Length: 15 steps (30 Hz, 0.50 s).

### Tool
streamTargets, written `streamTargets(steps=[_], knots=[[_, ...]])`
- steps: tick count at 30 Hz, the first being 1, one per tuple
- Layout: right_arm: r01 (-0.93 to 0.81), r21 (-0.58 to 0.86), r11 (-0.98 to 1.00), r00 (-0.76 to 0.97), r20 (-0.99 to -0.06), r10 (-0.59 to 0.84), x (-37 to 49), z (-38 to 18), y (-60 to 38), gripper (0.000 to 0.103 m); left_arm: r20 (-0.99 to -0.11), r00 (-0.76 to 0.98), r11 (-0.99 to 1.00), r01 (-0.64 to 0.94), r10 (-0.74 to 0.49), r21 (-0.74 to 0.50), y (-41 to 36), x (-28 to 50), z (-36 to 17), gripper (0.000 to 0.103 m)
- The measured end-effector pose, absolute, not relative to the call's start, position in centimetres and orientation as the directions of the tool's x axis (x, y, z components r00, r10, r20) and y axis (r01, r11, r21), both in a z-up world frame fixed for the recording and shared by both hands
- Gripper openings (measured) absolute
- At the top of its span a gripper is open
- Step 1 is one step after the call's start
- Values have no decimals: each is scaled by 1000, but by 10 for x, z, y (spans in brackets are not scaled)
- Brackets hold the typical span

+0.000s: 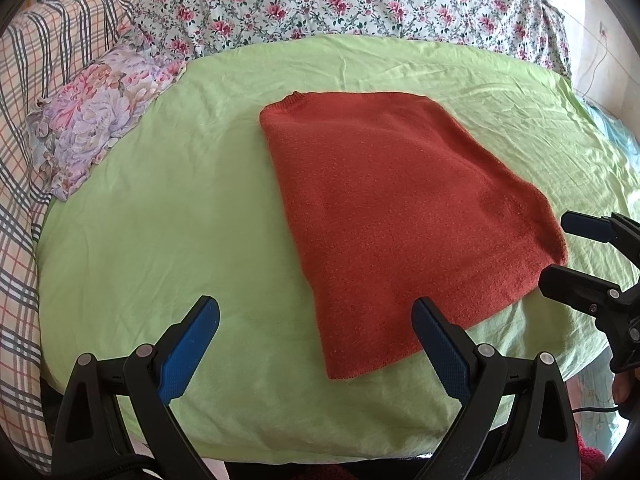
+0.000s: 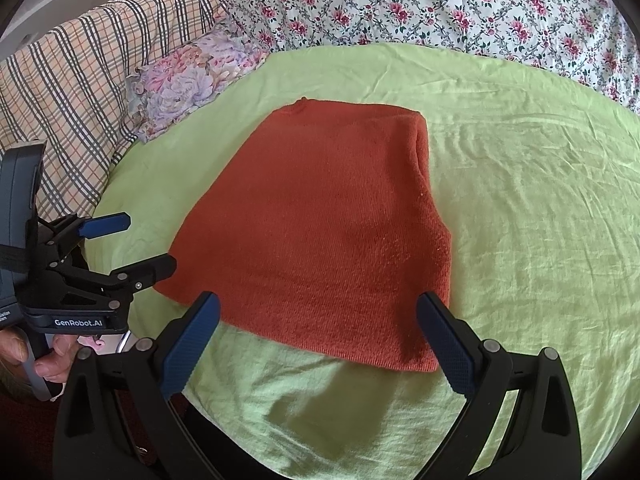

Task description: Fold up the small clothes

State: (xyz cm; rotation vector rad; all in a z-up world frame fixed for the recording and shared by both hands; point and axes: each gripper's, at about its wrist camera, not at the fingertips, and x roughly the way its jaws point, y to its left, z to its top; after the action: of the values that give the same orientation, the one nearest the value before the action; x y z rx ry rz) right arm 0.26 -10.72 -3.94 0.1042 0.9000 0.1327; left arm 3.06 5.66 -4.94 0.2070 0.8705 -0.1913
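The rust-red knit garment (image 1: 384, 208) lies flat on the green sheet (image 1: 160, 240), its long axis running near to far. Your right hand-held gripper (image 2: 318, 336) is nearer to its near edge; your left hand-held gripper (image 1: 316, 344) hangs beside the near-left corner. Both are spread, holding nothing.

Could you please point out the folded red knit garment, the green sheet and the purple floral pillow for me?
red knit garment (image 2: 320, 216): right wrist view, middle of its top layer.
green sheet (image 2: 520, 200): right wrist view, bare wrinkled area.
purple floral pillow (image 1: 96, 116): left wrist view, centre of its cover.
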Motion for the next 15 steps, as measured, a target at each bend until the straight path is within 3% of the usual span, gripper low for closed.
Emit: streamTargets(steps=[15], knots=[[-72, 144, 987, 616, -772, 158, 6, -39, -106, 99, -769, 631, 957, 272, -100, 99, 56, 41, -46, 97]])
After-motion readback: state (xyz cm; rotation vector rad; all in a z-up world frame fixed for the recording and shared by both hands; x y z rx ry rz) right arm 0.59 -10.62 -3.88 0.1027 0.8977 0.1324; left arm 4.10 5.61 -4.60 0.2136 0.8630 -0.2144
